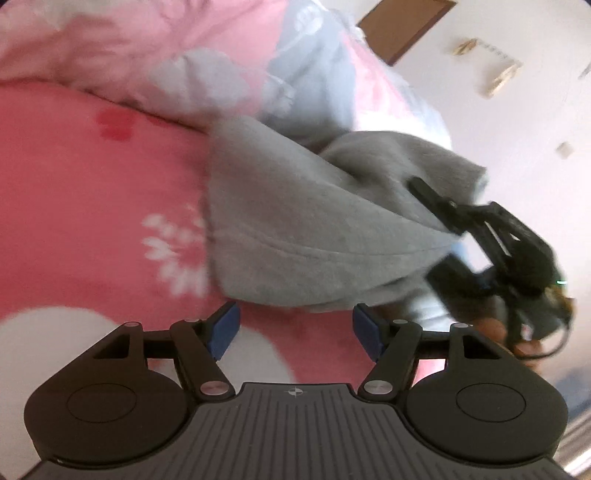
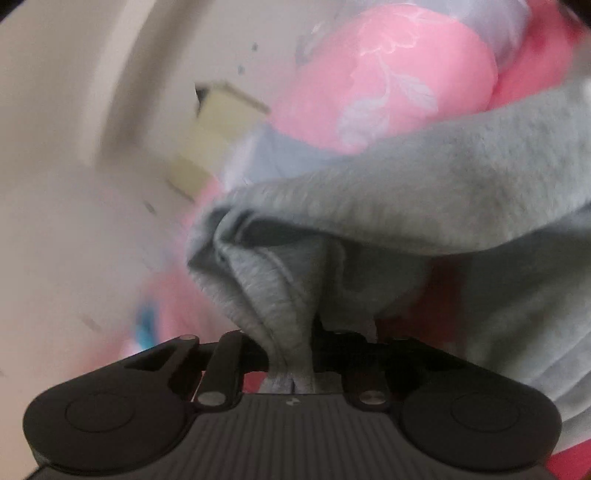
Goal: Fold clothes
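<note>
A grey fleece garment (image 1: 295,229) lies bunched on a pink flowered bedspread (image 1: 92,206). My left gripper (image 1: 293,332) is open and empty, its blue pads (image 1: 223,330) just in front of the garment's near hem. My right gripper (image 2: 290,354) is shut on a gathered fold of the grey garment (image 2: 424,184), which drapes up and to the right. In the left wrist view the right gripper (image 1: 436,197) reaches in from the right, a finger on the garment's far edge.
A pink and pale-blue quilt (image 1: 229,62) is heaped behind the garment. White walls and a brown frame (image 1: 402,26) lie beyond. A pale box (image 2: 218,129) shows blurred past the bed in the right wrist view.
</note>
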### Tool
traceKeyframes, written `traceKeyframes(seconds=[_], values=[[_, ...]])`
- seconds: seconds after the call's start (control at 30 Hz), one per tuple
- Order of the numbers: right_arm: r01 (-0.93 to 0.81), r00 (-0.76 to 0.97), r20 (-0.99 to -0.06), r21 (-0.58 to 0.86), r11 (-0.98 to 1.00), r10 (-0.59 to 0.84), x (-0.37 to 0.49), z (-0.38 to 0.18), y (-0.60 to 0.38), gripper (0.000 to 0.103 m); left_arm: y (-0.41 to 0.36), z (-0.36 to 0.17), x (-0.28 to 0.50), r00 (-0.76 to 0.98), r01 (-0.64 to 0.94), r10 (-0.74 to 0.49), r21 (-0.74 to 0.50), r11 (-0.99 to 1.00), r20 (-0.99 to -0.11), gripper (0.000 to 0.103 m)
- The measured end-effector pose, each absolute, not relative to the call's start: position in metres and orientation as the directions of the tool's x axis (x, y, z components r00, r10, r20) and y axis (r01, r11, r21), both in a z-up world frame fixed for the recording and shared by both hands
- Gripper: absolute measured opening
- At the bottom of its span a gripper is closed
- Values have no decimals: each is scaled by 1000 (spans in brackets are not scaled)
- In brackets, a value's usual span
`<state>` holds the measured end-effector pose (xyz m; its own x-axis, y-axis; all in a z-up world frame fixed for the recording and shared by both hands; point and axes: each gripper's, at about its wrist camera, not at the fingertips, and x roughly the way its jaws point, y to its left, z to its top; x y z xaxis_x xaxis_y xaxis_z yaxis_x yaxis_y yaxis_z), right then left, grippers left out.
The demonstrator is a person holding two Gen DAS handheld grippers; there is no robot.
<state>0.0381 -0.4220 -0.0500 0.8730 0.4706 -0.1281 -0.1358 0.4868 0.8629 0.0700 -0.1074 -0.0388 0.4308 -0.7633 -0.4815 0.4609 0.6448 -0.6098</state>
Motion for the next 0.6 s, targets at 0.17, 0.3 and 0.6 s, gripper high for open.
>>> traceKeyframes(seconds=[0.17, 0.3, 0.6], values=[[-170, 848, -59, 911, 375, 527, 43, -41, -421, 16, -130, -34, 60, 464, 542, -729, -490, 683, -503, 68], [-237, 812, -13, 906, 351, 583, 46, -22, -401, 16, -137, -34, 54, 513, 536, -680, -423, 731, -524, 68], [-350, 728, -25, 846, 403, 685, 34, 19, -338, 17, -95, -22, 54, 672, 372, -591, -486, 791, -447, 67]])
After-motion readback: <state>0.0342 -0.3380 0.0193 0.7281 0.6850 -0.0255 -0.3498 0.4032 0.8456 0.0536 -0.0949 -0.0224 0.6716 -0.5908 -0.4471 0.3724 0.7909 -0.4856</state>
